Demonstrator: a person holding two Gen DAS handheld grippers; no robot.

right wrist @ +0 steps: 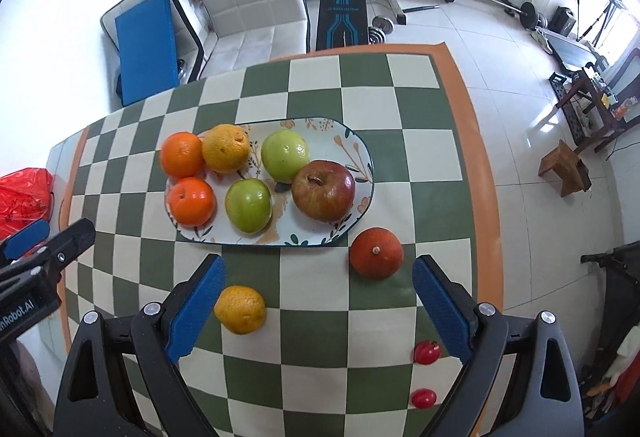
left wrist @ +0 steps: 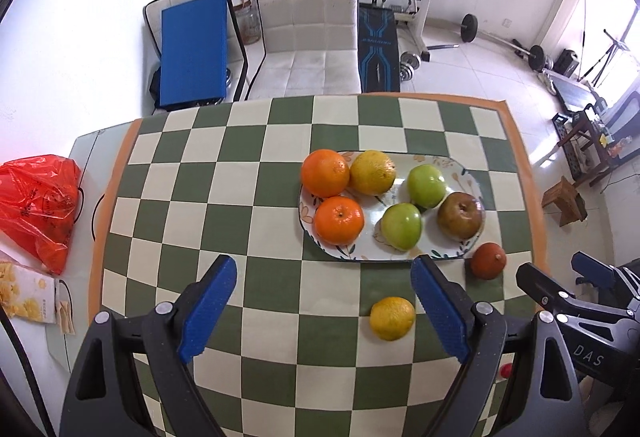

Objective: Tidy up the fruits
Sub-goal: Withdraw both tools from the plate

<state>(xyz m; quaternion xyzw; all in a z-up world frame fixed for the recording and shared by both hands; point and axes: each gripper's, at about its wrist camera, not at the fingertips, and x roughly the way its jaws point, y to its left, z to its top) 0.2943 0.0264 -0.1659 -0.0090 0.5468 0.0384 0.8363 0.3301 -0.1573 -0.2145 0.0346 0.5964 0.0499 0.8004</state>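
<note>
An oval flowered plate (left wrist: 456, 167) (right wrist: 340, 135) on the checked tablecloth holds two oranges (left wrist: 325, 173) (right wrist: 182, 154), a yellow citrus (left wrist: 373, 173) (right wrist: 225, 148), two green apples (left wrist: 401, 221) (right wrist: 248, 205) and a red-brown apple (left wrist: 460, 216) (right wrist: 323, 191). Loose on the cloth in front of it lie a yellow citrus (left wrist: 392, 318) (right wrist: 240, 309), a dark orange fruit (left wrist: 488, 261) (right wrist: 376, 253) and two small red fruits (right wrist: 427, 352). My left gripper (left wrist: 324, 311) hangs open above the cloth, empty. My right gripper (right wrist: 318, 311) is open and empty too.
A red plastic bag (left wrist: 38, 205) and a printed carton (left wrist: 24, 293) lie left of the cloth. A white padded chair (left wrist: 308, 33) stands behind the table's far edge. Gym weights and a bench fill the floor beyond. The table's right edge (right wrist: 476, 173) drops to tiled floor.
</note>
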